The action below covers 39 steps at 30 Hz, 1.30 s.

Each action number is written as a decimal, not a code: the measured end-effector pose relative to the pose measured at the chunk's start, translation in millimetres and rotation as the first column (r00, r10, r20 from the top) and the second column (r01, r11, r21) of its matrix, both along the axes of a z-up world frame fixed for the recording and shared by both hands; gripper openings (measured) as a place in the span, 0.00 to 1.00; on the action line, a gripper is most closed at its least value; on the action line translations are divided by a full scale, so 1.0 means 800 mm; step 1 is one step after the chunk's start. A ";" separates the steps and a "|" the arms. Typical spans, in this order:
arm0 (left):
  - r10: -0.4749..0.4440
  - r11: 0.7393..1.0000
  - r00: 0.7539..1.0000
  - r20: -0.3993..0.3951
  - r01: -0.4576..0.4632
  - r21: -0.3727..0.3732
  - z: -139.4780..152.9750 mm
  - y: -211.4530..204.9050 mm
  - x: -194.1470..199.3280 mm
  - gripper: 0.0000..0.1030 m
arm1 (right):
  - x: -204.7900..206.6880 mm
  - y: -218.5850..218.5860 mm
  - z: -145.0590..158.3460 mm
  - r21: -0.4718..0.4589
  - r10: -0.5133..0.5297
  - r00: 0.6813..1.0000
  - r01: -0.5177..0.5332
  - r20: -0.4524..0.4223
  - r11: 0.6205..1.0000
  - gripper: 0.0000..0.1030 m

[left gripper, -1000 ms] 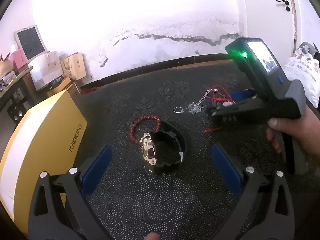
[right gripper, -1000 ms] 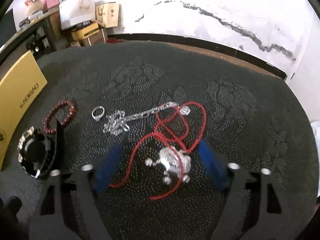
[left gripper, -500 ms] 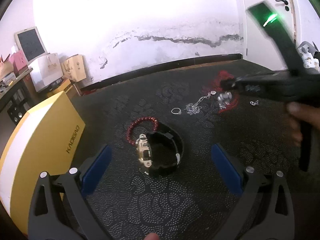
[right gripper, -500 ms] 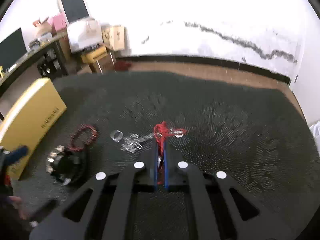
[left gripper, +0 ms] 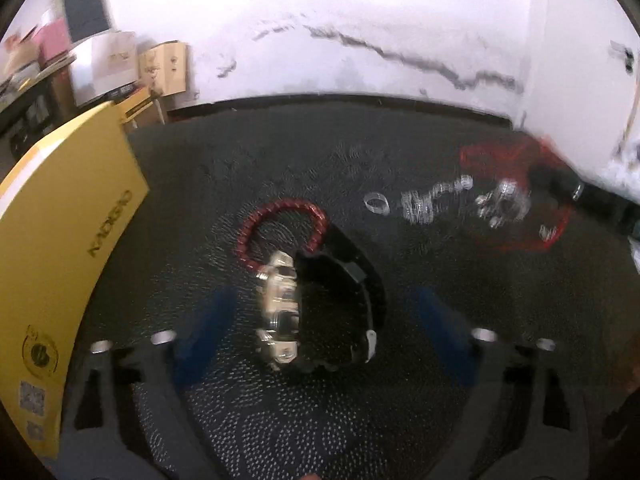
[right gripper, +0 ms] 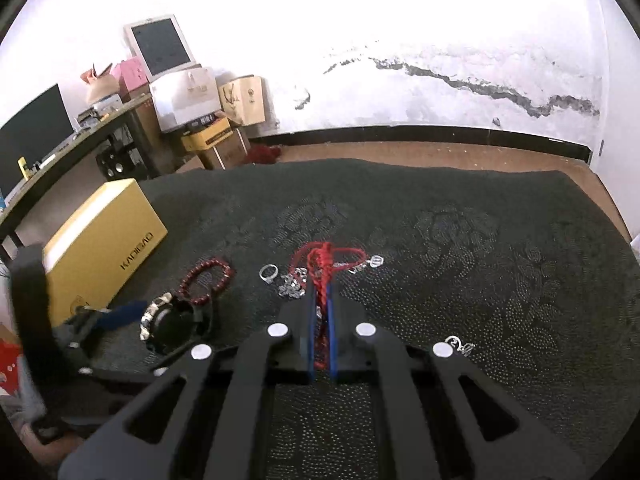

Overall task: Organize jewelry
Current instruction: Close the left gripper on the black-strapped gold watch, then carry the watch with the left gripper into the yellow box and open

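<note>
The jewelry is spread over the dark patterned cloth (right gripper: 440, 240). In the centre of the right wrist view a red cord necklace (right gripper: 320, 264) is pinched between the closed pads of the right gripper (right gripper: 320, 320), its loops bunched at the tips. A silver chain (right gripper: 292, 284) lies just beside and possibly under those loops, so it could be dragged along if the cord is snagged on it. The grip is narrow and on soft cord; slippage may be expected if the pull is quick.

In the lower middle of the left wrist view a black watch (left gripper: 320, 304) sits between the blue pads of the left gripper (left gripper: 320, 340), whose jaws have just been closing without yet being seen to press on it. A red bead bracelet (left gripper: 276, 228) touches the watch at its upper edge and could be nudged. The yellow box (left gripper: 68, 240) stands at the left edge.
</note>
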State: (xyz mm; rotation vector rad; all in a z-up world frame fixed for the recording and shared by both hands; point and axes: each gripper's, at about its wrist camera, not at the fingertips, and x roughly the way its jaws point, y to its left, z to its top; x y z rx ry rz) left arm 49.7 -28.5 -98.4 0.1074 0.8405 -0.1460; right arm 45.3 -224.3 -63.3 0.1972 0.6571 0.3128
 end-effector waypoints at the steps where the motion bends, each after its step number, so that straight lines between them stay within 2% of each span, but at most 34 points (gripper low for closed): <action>1: -0.006 1.000 1.000 -0.021 0.006 0.025 -0.005 -0.005 0.003 0.66 | -0.003 -0.001 0.004 0.008 0.004 1.000 -0.004 0.011 1.000 0.05; 2: -0.001 0.999 1.000 -0.022 0.001 0.039 -0.005 -0.007 0.004 0.61 | -0.005 -0.002 0.008 0.011 0.007 1.000 -0.007 0.021 1.000 0.05; 6: 0.007 0.999 0.999 -0.039 -0.005 0.051 -0.010 -0.007 0.008 0.56 | -0.010 -0.008 0.024 0.044 0.015 0.999 -0.017 0.049 0.999 0.05; 15: 0.007 0.997 1.000 -0.024 -0.009 -0.080 0.002 0.017 -0.003 0.53 | -0.005 -0.004 0.023 0.041 0.031 0.999 -0.032 0.029 0.999 0.05; 21: 0.008 0.995 0.999 0.041 -0.004 -0.100 0.029 0.025 -0.021 0.53 | -0.004 -0.004 0.022 0.038 0.035 0.999 -0.036 0.022 0.999 0.05; 27: 0.042 0.996 0.988 0.147 -0.030 -0.079 0.087 0.056 -0.034 0.53 | -0.004 0.001 0.021 0.027 0.042 0.999 -0.043 0.018 0.999 0.05; 30: 0.092 0.995 0.980 0.179 -0.082 -0.060 0.123 0.093 -0.030 0.53 | -0.005 0.003 0.021 0.031 0.047 0.999 -0.048 0.017 0.998 0.05; 36: 0.257 0.966 0.937 0.236 -0.255 -0.041 0.186 0.196 -0.031 0.53 | -0.007 0.013 0.025 0.024 0.065 0.998 -0.066 0.020 0.998 0.05; 39: 0.315 0.948 0.921 0.230 -0.314 -0.041 0.201 0.236 -0.026 0.53 | -0.007 0.020 0.027 0.015 0.078 0.997 -0.079 0.019 0.997 0.05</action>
